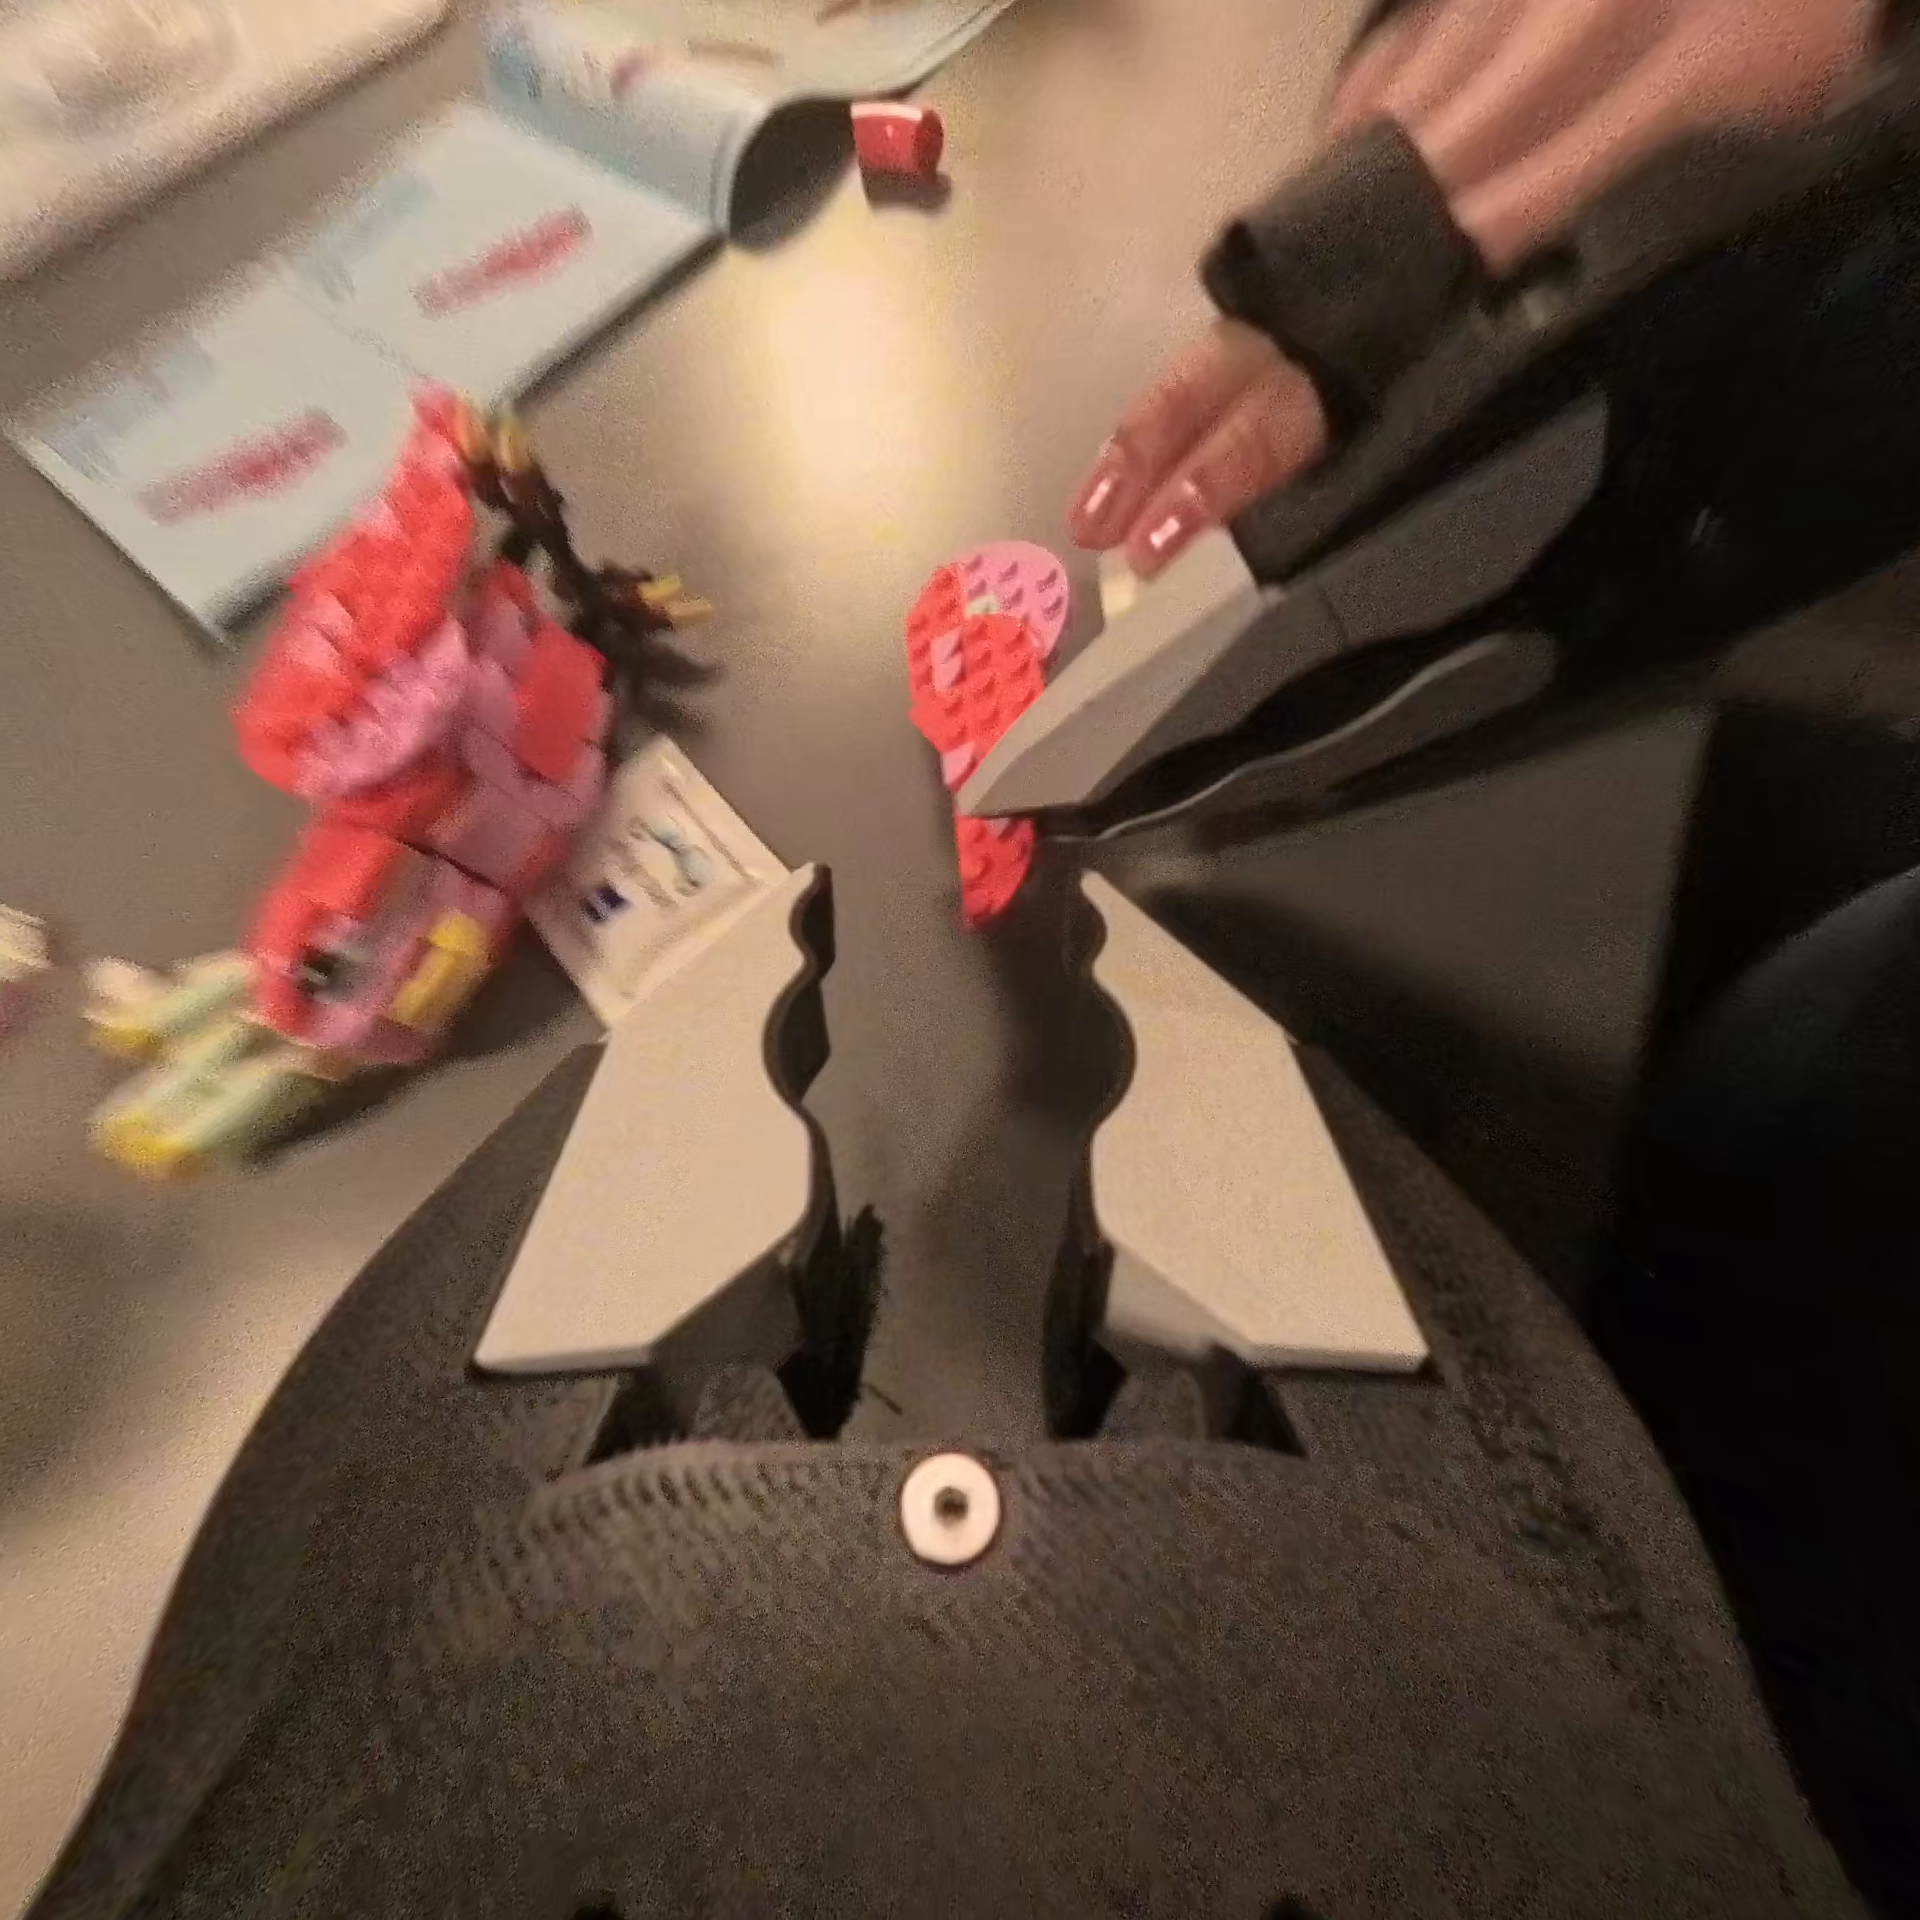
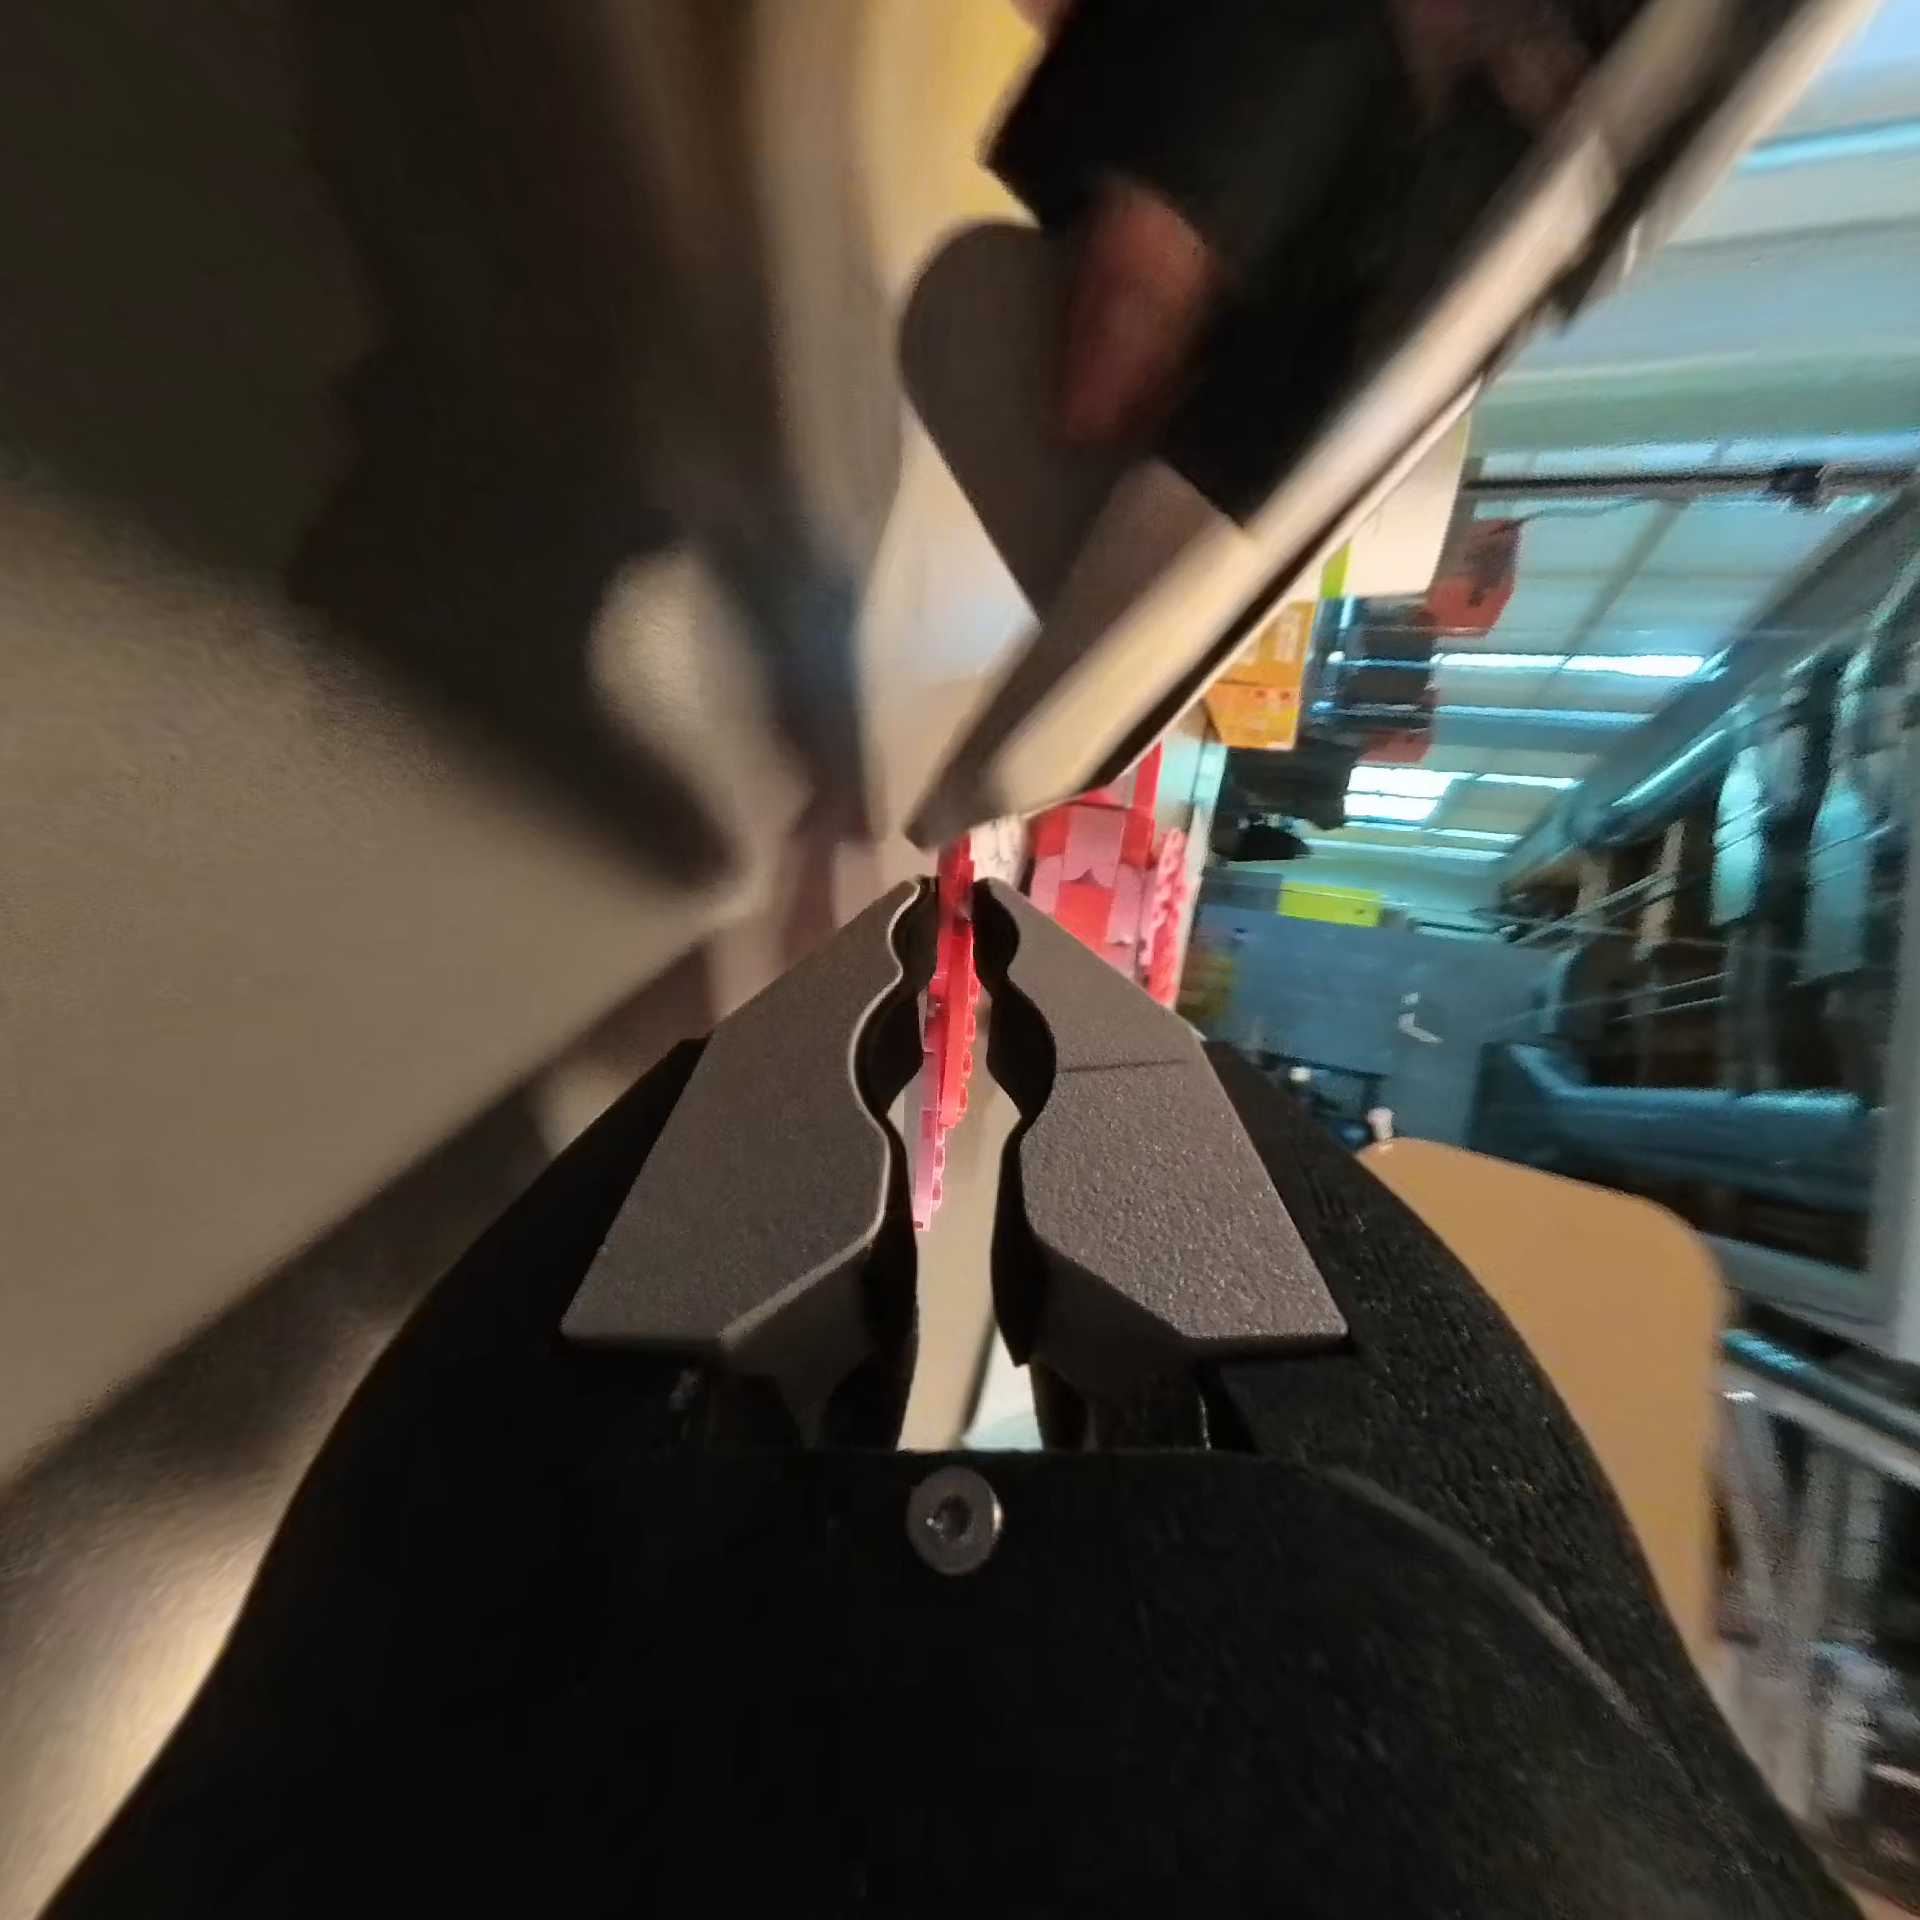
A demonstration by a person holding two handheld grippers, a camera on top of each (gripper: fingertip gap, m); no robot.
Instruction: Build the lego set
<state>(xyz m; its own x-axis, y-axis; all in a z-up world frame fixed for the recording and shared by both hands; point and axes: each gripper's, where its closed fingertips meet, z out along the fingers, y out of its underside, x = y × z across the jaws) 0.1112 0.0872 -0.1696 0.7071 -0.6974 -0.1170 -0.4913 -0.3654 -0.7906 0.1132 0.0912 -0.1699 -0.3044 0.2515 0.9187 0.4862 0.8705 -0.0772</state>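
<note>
In the left wrist view my left gripper (image 1: 956, 891) is open over the grey table (image 1: 831, 468), with nothing pressed between its pads. My right gripper (image 1: 1023, 816) reaches in from the upper right, shut on a flat red and pink brick plate (image 1: 977, 675). The plate's lower end hangs just above and between my left fingertips, close to the right-hand one. In the right wrist view my right gripper (image 2: 951, 888) clamps the plate (image 2: 948, 997) edge-on between both pads. A blurred finger (image 2: 1049, 727) of the left gripper stands just above its tip.
A red and pink brick model (image 1: 416, 727) lies at the left, with a white printed tile (image 1: 665, 873) beside it and yellow-green pieces (image 1: 177, 1070) nearer me. A pale blue booklet (image 1: 312, 343) and a small red cylinder (image 1: 899, 145) lie farther back. A person's hand (image 1: 1195, 468) holds the right gripper. Only a small space, under 4 cm, lies between the two pairs of fingers. My left gripper's tips are some 5 cm from the white printed tile (image 1: 665, 873).
</note>
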